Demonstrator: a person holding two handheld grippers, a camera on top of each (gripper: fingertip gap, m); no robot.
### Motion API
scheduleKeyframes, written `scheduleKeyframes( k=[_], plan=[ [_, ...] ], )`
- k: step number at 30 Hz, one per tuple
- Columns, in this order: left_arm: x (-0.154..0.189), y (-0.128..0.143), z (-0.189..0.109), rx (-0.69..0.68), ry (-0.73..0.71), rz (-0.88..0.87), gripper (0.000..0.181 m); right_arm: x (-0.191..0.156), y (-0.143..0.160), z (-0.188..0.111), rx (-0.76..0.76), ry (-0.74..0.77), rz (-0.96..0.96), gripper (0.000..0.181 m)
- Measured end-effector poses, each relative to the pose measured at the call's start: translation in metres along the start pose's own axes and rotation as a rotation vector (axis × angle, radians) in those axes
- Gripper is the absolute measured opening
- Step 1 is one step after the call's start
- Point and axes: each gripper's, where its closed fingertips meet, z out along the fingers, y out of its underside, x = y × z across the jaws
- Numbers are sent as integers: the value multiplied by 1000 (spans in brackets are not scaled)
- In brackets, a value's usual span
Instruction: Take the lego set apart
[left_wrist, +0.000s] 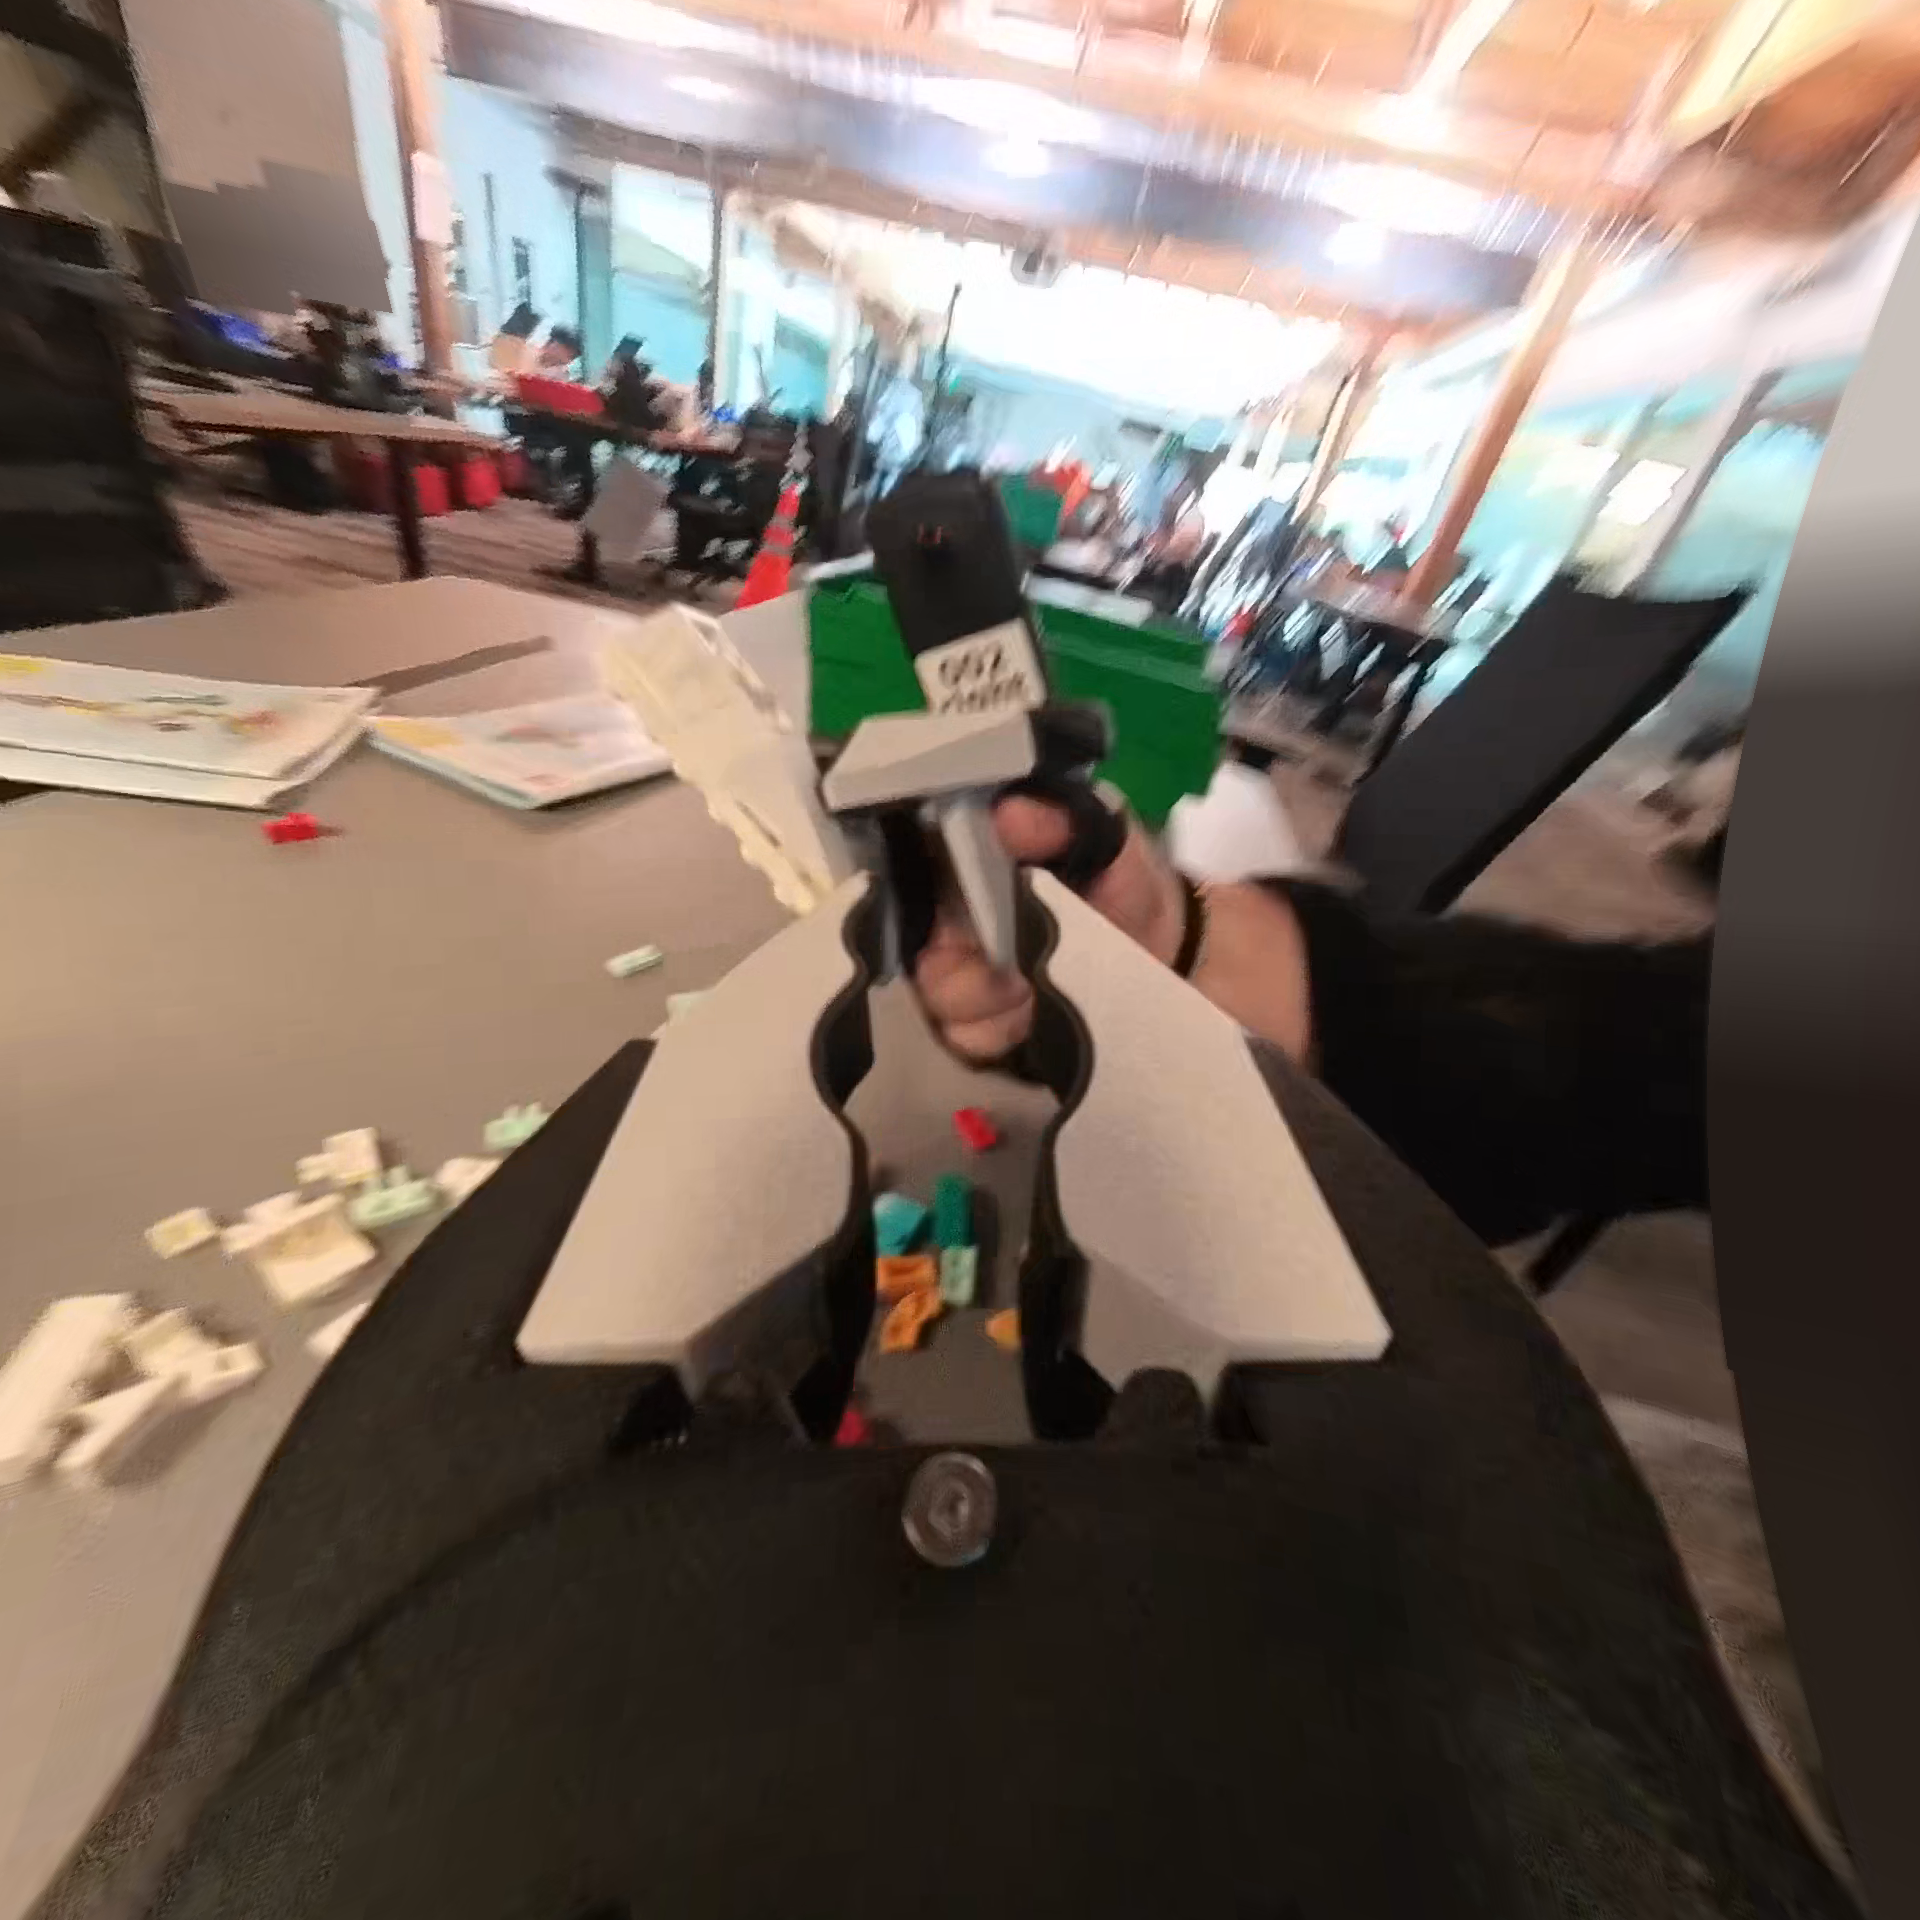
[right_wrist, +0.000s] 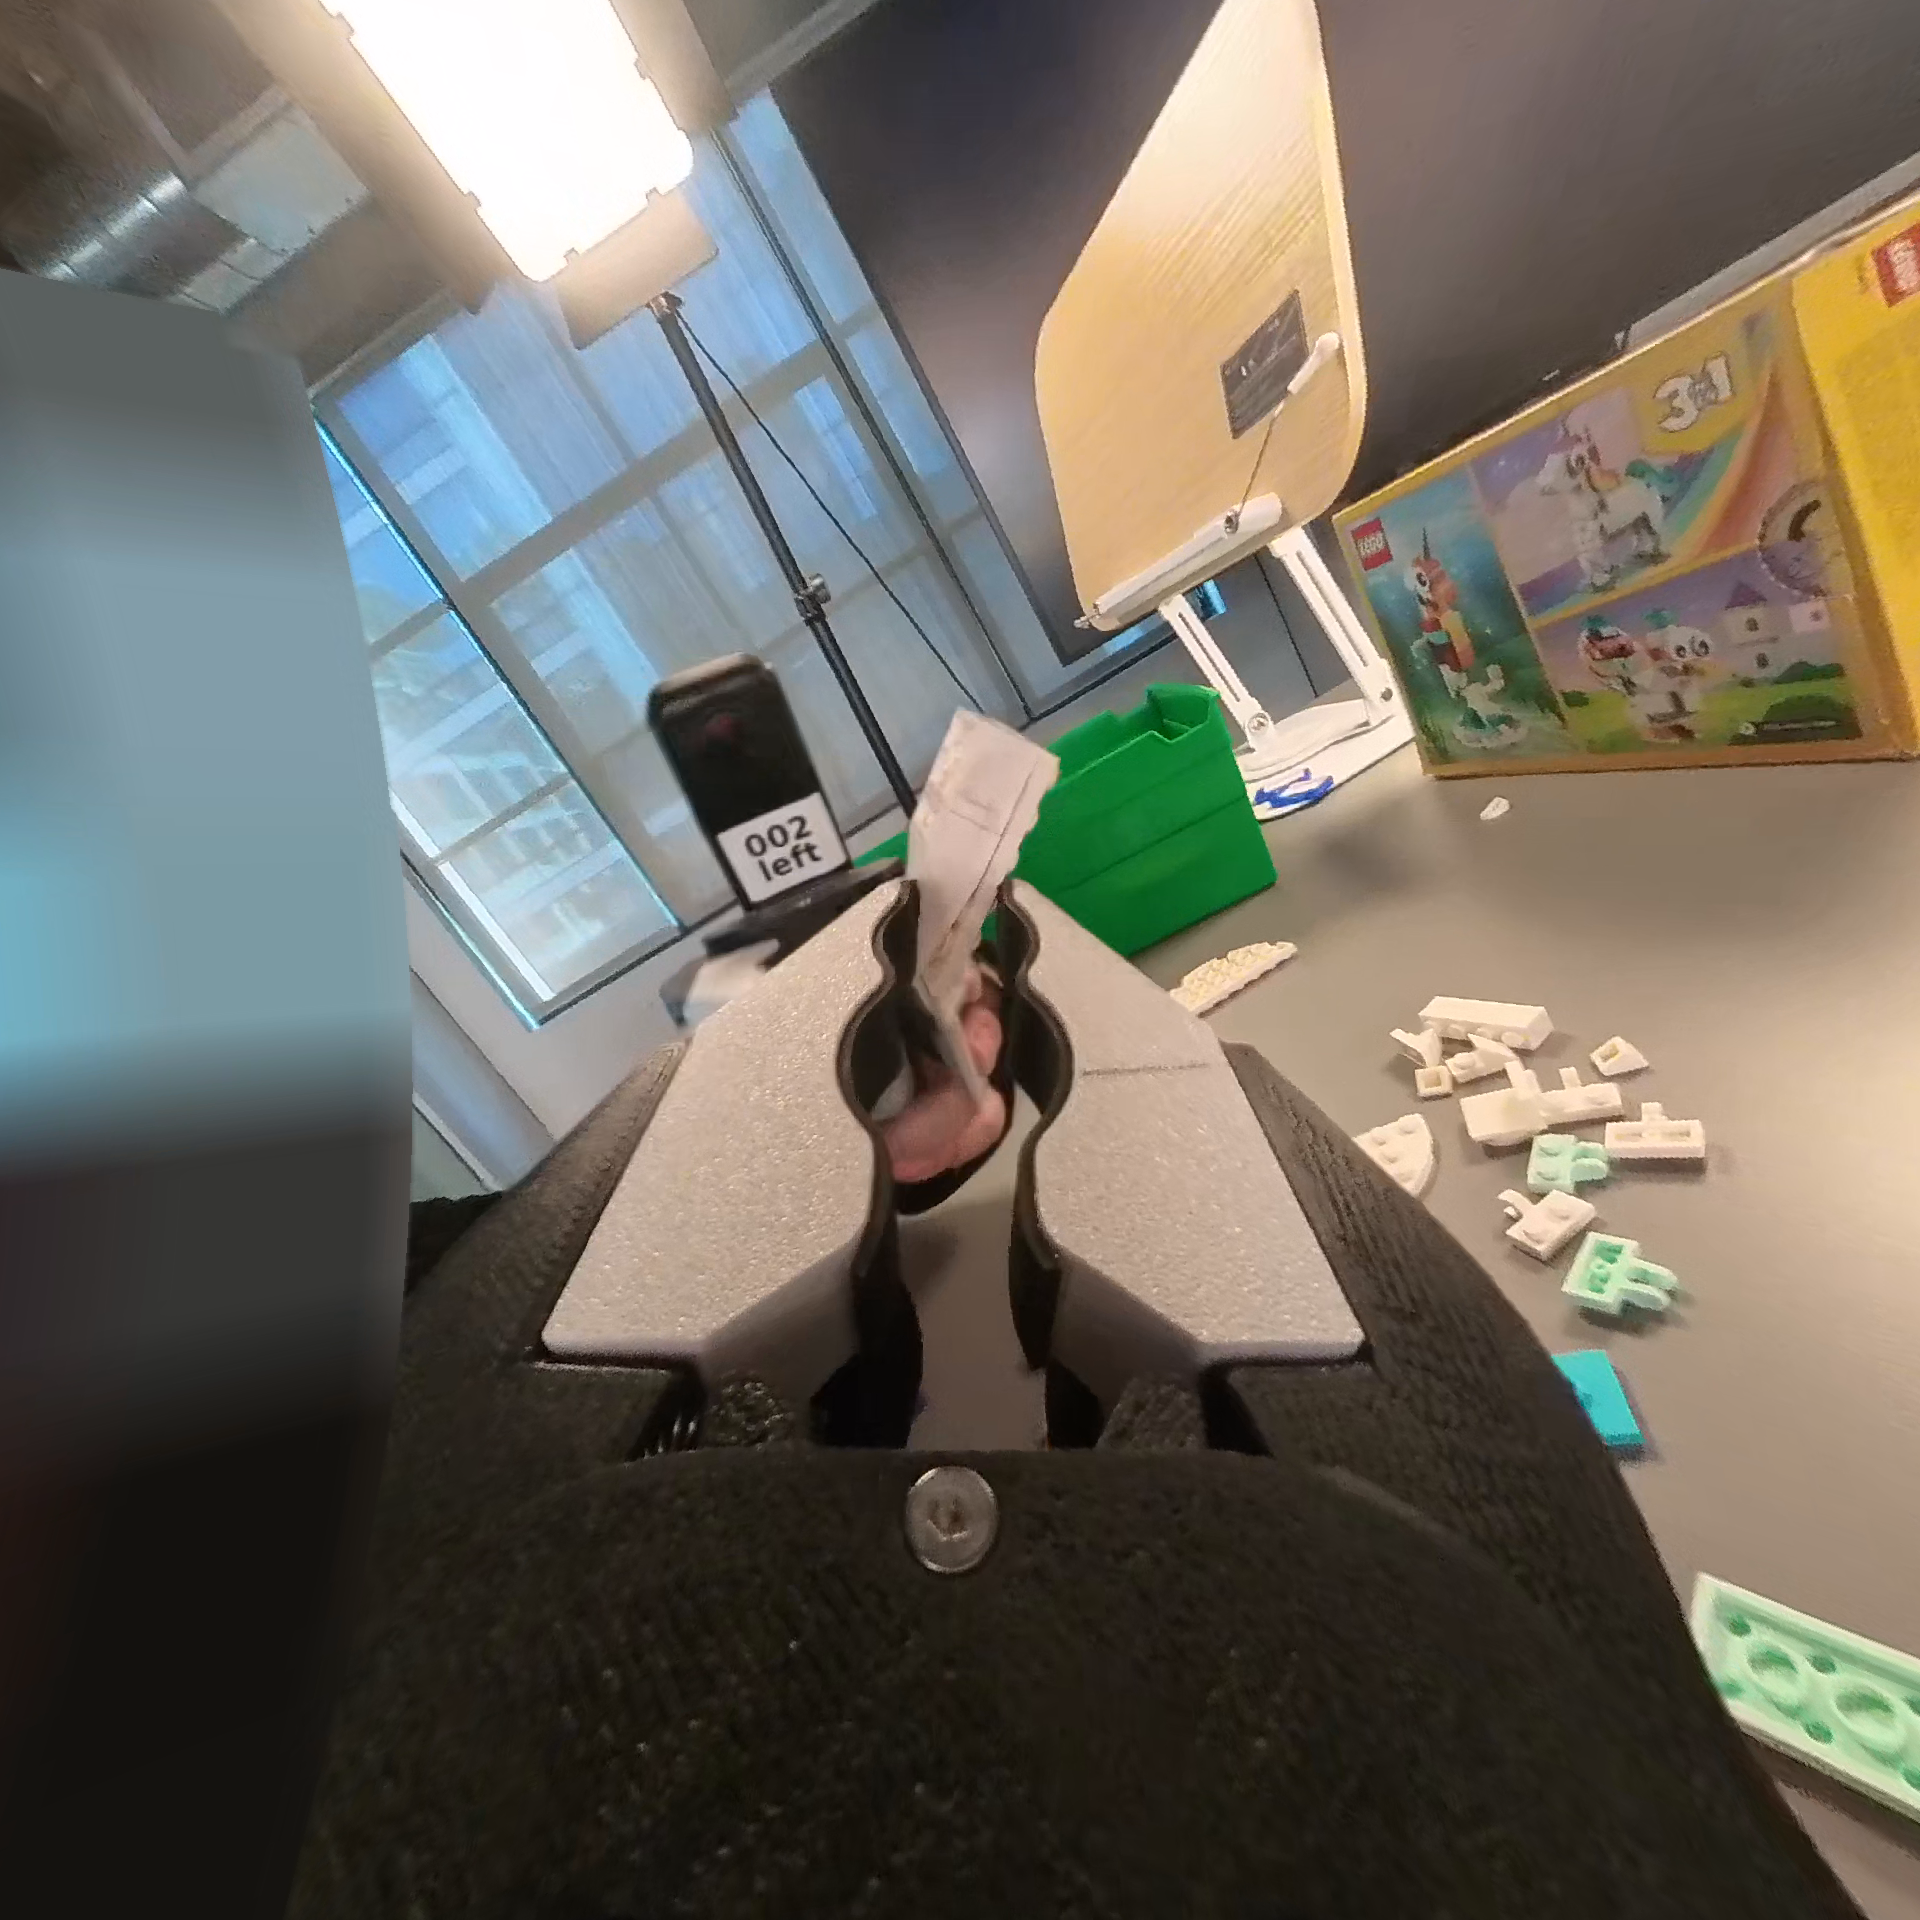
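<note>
two grippers meet above the grey table (right_wrist: 1558, 883); the right gripper (right_wrist: 961, 914) is pinching the white lego piece (right_wrist: 971, 831) at its fingertips, and the piece rises tilted above them; in the left wrist view the same white lego piece (left_wrist: 727, 758) is held in the air just left of the right gripper (left_wrist: 925, 852), whose handle is wrapped by a hand (left_wrist: 1039, 914) in a dark sleeve; the left gripper (left_wrist: 951, 904) has its fingers spread with a clear gap, and whether it touches the piece i cannot tell, as its tips lie close beside the lower end in a blurred picture; under the left gripper lie small coloured bricks (left_wrist: 935, 1247), red, teal, green and orange; to its left is a scatter of loose white and mint pieces (left_wrist: 291, 1226) on the table, with a red brick (left_wrist: 296, 828) and instruction booklets (left_wrist: 177, 727) farther back; in the right wrist view more loose white and mint pieces (right_wrist: 1527, 1122) lie to the right, a mint plate (right_wrist: 1818, 1704) and a teal tile (right_wrist: 1605, 1403) nearer the camera; a green bin (right_wrist: 1143, 810) stands behind the gripper, and beyond it a stand with a wooden board (right_wrist: 1205, 312) and the yellow set box (right_wrist: 1621, 582).
</note>
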Motion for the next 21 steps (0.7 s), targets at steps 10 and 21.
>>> scheduleKeyframes(
  k=[10,21],
  plan=[
    [-12,-15,-12,105,67,-266,0,2,2,2,9,19,-30,11],
    [-3,8,-1,-55,76,-211,0,3,3,3,11,-3,43,23]
  ],
)
